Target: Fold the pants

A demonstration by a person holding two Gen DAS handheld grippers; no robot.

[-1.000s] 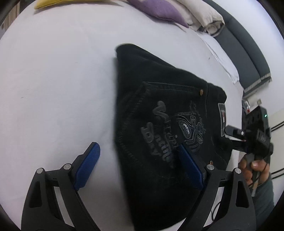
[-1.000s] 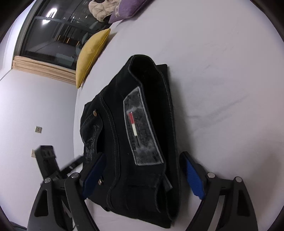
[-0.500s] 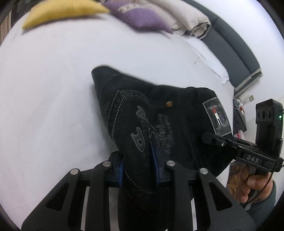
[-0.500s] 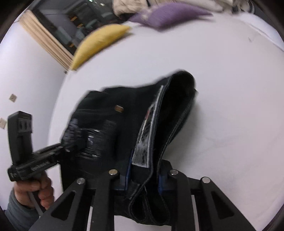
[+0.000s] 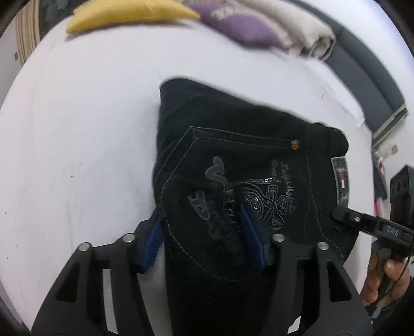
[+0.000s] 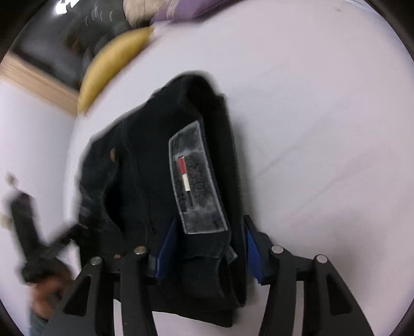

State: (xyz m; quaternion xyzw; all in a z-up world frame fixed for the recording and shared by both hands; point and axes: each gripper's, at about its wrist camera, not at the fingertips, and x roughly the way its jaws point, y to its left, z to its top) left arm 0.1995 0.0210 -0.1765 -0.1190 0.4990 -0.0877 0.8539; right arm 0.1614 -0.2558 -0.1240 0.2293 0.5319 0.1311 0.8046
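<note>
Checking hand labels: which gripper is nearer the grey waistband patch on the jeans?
Right. The right gripper straddles the waistband just below the grey patch; the left gripper sits over the embroidered back pocket, farther away.

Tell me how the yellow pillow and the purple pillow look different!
The yellow pillow is plain; the purple pillow has a pale pattern. The yellow pillow lies apart on the white bed; the purple pillow rests against the beige bedding. Both sit beyond the black pants.

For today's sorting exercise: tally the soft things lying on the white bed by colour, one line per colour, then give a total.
Black: 1, the folded pants
Yellow: 1, a cushion
Purple: 1, a cushion
Beige: 1, a folded blanket
Total: 4
</note>
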